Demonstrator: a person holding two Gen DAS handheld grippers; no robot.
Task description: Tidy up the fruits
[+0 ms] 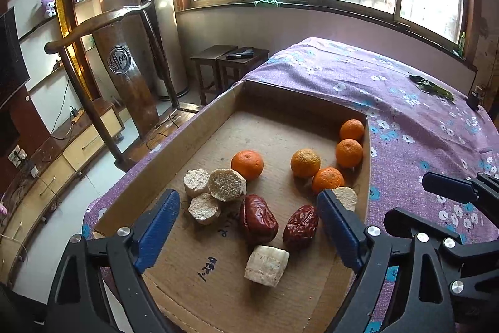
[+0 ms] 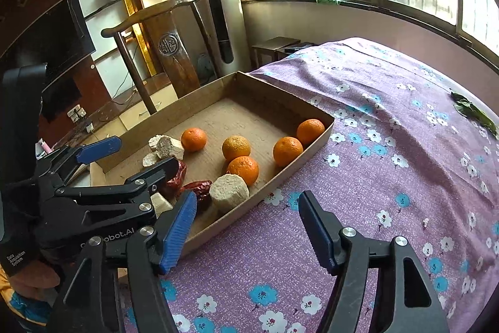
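Both grippers, left gripper (image 1: 249, 223) and right gripper (image 2: 248, 227), open-jawed (nothing held) by cardboard tray (image 1: 199, 130).

A table draped in a purple flowered cloth (image 2: 358, 164) carries everything. Directly on the cloth, toward nine o'clock of the surface in the right wrist view, sits a shallow cardboard tray (image 2: 315, 142), its left side reaching the table's edge. Far out at about two o'clock lie a few green leaves (image 2: 474, 111), well apart from the tray. A small pale crumb (image 2: 425, 222) rests at four o'clock.
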